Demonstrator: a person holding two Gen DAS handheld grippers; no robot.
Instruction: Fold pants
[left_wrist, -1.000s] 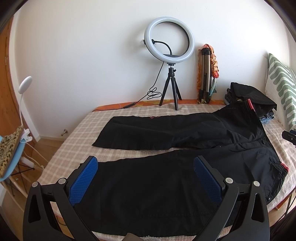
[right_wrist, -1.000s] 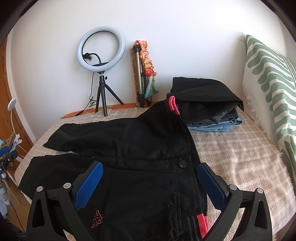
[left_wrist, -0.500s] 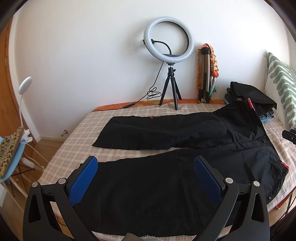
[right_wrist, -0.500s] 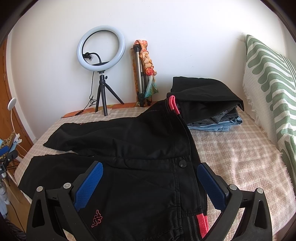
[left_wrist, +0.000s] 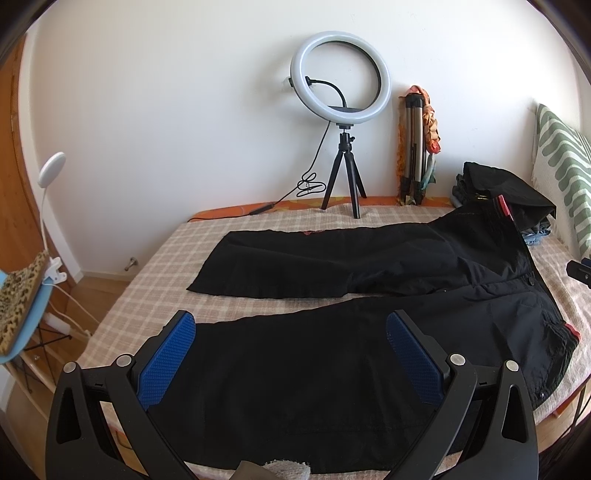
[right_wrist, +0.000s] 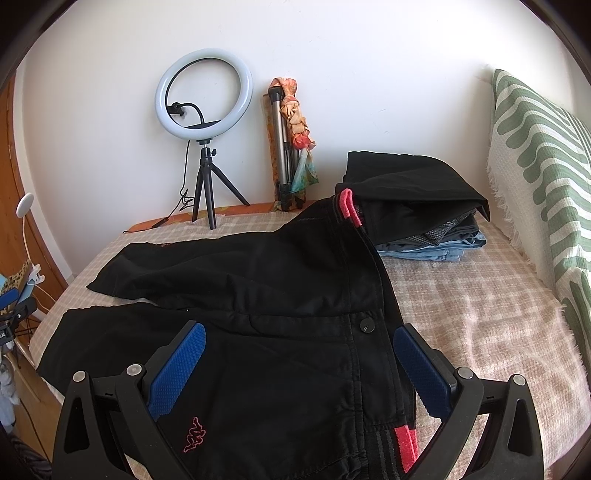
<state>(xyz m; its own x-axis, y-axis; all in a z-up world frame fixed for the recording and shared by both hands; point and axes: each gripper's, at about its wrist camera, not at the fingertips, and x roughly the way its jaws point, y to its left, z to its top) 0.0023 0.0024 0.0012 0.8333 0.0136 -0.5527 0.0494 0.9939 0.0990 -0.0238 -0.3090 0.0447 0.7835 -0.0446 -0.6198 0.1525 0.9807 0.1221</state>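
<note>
Black pants (left_wrist: 332, 314) lie spread flat on a checked bed (left_wrist: 155, 291), legs apart, waistband toward a striped pillow (right_wrist: 535, 177). The left gripper (left_wrist: 291, 354) hovers over a leg hem, the right gripper (right_wrist: 299, 365) over the waist; both gape wide, holding nothing.

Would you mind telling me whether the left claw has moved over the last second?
No. The left claw sits open over the near leg of the black pants, and the ring light behind holds the same spot in its view.
</note>
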